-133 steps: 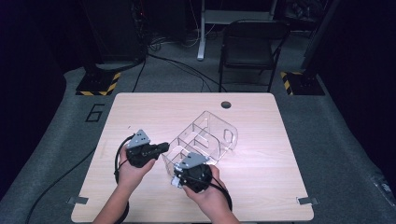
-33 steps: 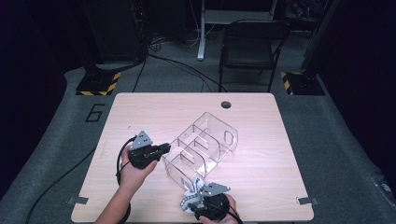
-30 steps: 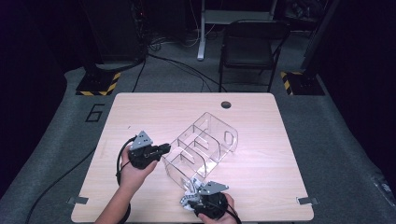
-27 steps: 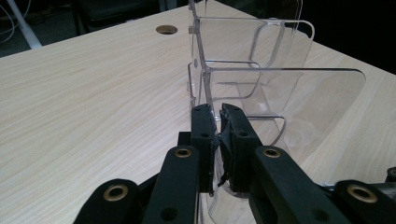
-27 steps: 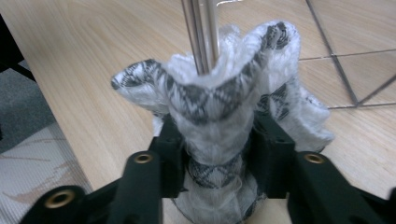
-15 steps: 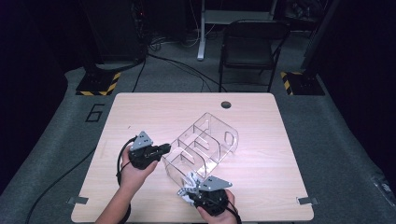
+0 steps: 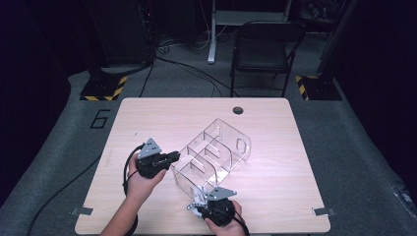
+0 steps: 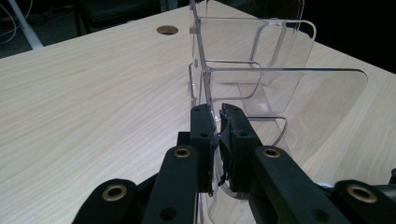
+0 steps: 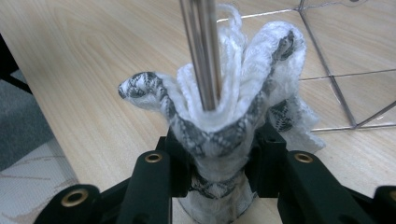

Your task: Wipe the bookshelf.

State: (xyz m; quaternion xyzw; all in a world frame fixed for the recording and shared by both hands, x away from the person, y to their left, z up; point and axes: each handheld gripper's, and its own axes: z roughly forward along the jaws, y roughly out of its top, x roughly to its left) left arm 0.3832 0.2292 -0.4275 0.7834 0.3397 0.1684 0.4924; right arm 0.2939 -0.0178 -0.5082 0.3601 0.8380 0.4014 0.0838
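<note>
Two grips are seen: clear acrylic divided organiser at table centre, wall clamped by left gripper; white-and-grey knitted cloth bunched around thin metal tongs, pinched by just-closing right gripper; tongs nearly shut, contents indeterminable; cloth should be kept squeezed, organiser steadied.

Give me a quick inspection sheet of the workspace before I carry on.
Surface: wooden table, with a round grommet hole near its far edge.
Job's things: clear acrylic organiser with dividers at mid-table; white and grey patterned cloth bunched around thin metal rods.
Clutter: nothing seen.
Grippers: left gripper clamped on an organiser wall; right gripper, jaws pressing the cloth after closing.
Cables: black cable trailing off the table's left; more on the floor behind.
Surroundings: black chair, hazard-striped bases, dark room.
</note>
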